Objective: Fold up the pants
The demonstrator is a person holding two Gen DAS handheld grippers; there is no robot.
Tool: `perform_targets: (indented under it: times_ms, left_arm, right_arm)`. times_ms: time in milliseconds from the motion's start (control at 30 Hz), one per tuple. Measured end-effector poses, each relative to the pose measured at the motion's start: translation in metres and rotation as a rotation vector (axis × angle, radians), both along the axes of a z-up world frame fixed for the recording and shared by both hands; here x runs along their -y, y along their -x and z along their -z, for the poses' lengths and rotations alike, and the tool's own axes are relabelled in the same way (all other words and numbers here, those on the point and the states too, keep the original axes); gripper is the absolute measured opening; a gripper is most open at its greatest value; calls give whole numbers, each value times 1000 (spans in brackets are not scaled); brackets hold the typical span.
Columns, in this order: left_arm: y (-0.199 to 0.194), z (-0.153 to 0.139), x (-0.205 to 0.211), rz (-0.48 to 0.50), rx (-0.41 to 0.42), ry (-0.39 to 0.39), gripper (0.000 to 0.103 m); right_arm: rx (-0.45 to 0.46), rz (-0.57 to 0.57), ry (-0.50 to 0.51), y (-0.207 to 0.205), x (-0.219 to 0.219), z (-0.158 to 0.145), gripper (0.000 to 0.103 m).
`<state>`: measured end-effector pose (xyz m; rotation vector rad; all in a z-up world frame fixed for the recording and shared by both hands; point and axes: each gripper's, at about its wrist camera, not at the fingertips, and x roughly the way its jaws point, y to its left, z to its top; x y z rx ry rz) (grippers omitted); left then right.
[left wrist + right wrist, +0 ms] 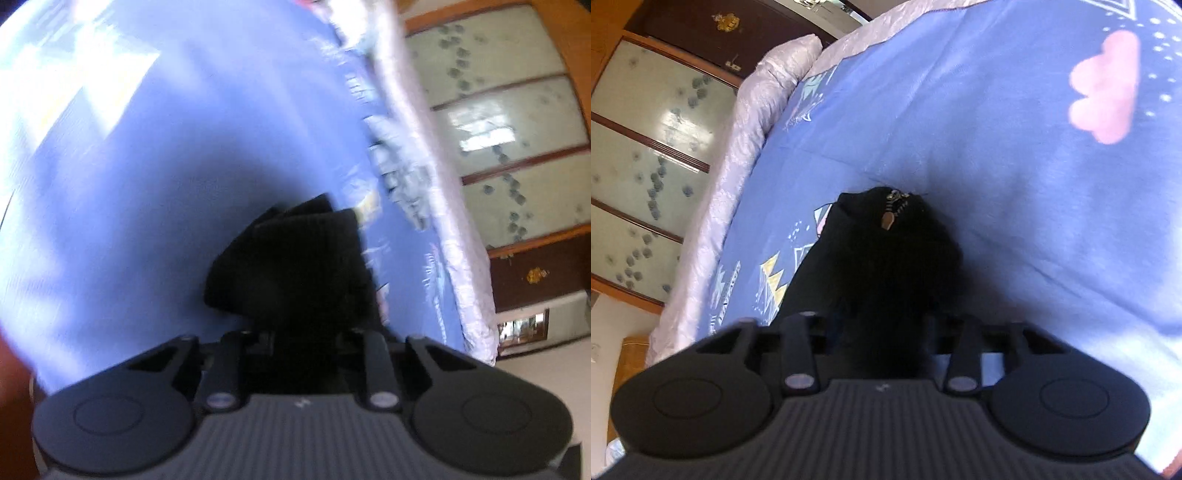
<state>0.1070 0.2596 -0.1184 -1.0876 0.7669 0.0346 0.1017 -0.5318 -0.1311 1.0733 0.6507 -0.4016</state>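
Two wardrobe doors (pixel 646 155) beside blue bedsheet (pixel 997 184) under black pants (pixel 886 266).

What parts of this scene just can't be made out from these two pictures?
- Left wrist view: the pants are a blurred black mass, so the fold is unreadable.
- Both views: the jaws are buried in dark cloth, so the grip is hidden.
- Right wrist view: the pants run behind the right gripper, length cut off.
- Right wrist view: only the zipper shows detail.
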Motion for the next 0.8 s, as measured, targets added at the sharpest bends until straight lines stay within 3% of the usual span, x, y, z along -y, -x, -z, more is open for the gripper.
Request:
perform_targets:
  times_ms: [67, 200, 300, 367, 433, 533, 567, 600, 667, 800]
  left_arm:
    - [-12, -23, -5, 14, 69, -12, 19]
    - [-20, -82, -7, 50, 256, -108, 19]
    - [-10, -99, -12, 33, 327, -135, 19]
    - [2, -90, -22, 8, 298, -135, 20]
    - [3, -66, -31, -3, 187, -134, 22]
    - [4, -10, -39, -9, -139, -125, 27]
    - [11, 2, -40, -24, -171, -94, 32]
    - [21, 7, -42, -48, -140, -51, 34]
    - [34, 4, -45, -77, -128, -28, 49]
    - [55, -19, -48, -86, -84, -63, 49]
  right_arm:
    - [-13, 3, 17, -5, -3, -8, 11]
    - [151, 4, 49, 21, -13, -43, 9]
    - [198, 14, 39, 50, -20, -51, 9]
    - [173, 20, 34, 67, -26, -42, 9]
    - [118, 27, 24, 81, -31, -25, 9]
    - [50, 64, -51, 97, -31, 9, 8]
    - [93, 96, -102, 105, -28, 15, 9]
    - [104, 114, -139, 109, -25, 16, 12]
    - [100, 125, -159, 109, -24, 12, 18]
    - [110, 96, -104, 99, -32, -5, 50]
